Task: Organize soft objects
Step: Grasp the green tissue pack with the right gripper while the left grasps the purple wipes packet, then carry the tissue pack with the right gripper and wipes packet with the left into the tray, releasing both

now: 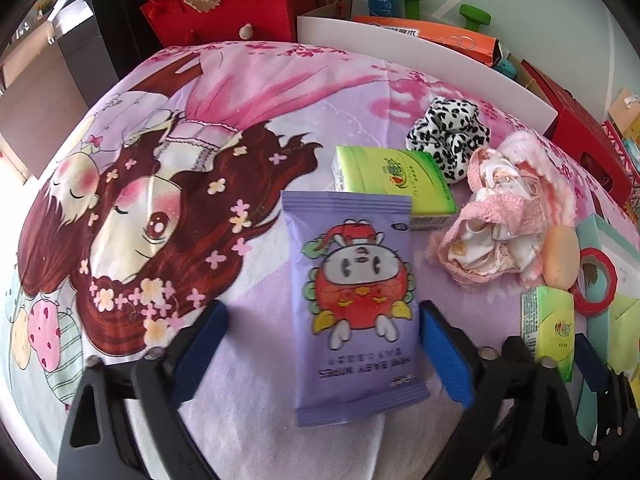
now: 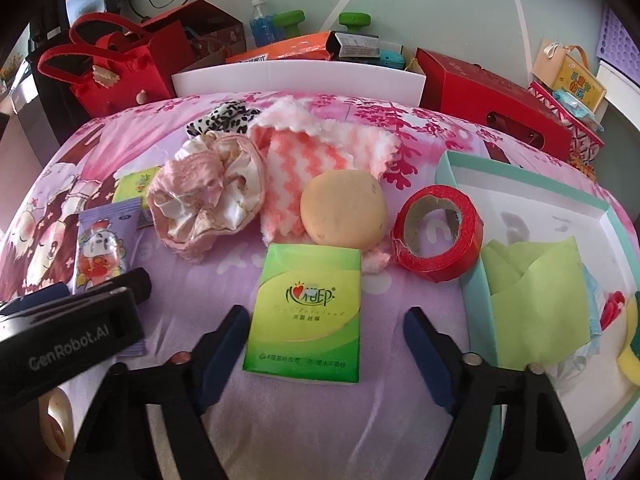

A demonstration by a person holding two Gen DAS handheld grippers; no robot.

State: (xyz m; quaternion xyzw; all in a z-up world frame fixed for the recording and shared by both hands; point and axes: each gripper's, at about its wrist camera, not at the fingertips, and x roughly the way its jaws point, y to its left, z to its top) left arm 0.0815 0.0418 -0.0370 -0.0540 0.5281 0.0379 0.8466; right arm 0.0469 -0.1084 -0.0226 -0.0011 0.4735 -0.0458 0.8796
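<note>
Between the spread blue pads of the left gripper [image 1: 322, 344] lies a purple foil baby-wipes pack [image 1: 352, 312] with a cartoon rabbit, its long axis running straight out from the fingers, print reading "MINI BABY WIPES". To the right, the right gripper [image 2: 326, 338], fingers likewise apart and holding nothing, straddles a green pocket-tissue pack [image 2: 306, 312] lying lengthwise, its Chinese lettering too small to make out; "GenRobot.AI" shows on the left tool's body. Each hand seems nearest its own pack, with the mint-green open cardboard box [image 2: 452, 168] just right of the tissues.

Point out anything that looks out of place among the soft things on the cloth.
The red tape roll is a stiff spool among soft cloths and packets, beside the round sponge, with a frayed edge.
</note>
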